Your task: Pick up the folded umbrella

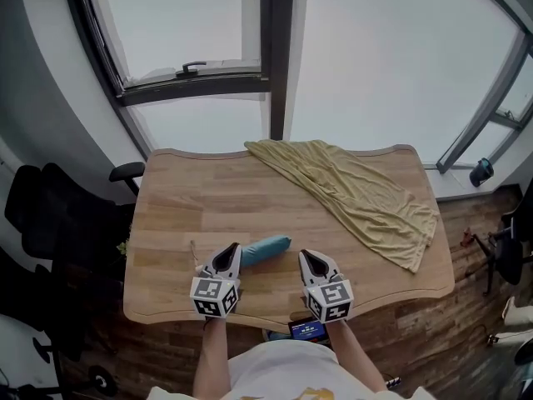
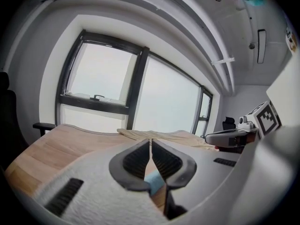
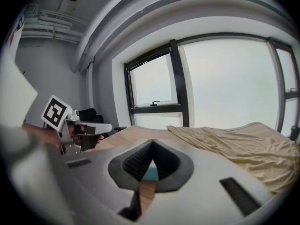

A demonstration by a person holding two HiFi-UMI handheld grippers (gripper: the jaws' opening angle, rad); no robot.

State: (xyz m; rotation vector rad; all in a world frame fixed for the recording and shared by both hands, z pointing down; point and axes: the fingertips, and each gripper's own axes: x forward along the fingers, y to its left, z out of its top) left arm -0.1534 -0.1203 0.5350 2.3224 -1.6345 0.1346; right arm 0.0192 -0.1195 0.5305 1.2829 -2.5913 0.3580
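Currently the teal folded umbrella (image 1: pixel 266 248) is lying on the light wooden surface (image 1: pixel 183 207). The left hand-held gripper (image 1: pixel 230 257) and right hand-held gripper (image 1: pixel 310 262) are hovering beside the umbrella, both closed and empty.

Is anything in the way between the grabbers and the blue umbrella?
No, nothing visible is. The umbrella lies on the bare table just ahead, between the left gripper and the right gripper. The yellow cloth lies farther back, apart from it. Both grippers' fingers are shut, so they would need to open first.
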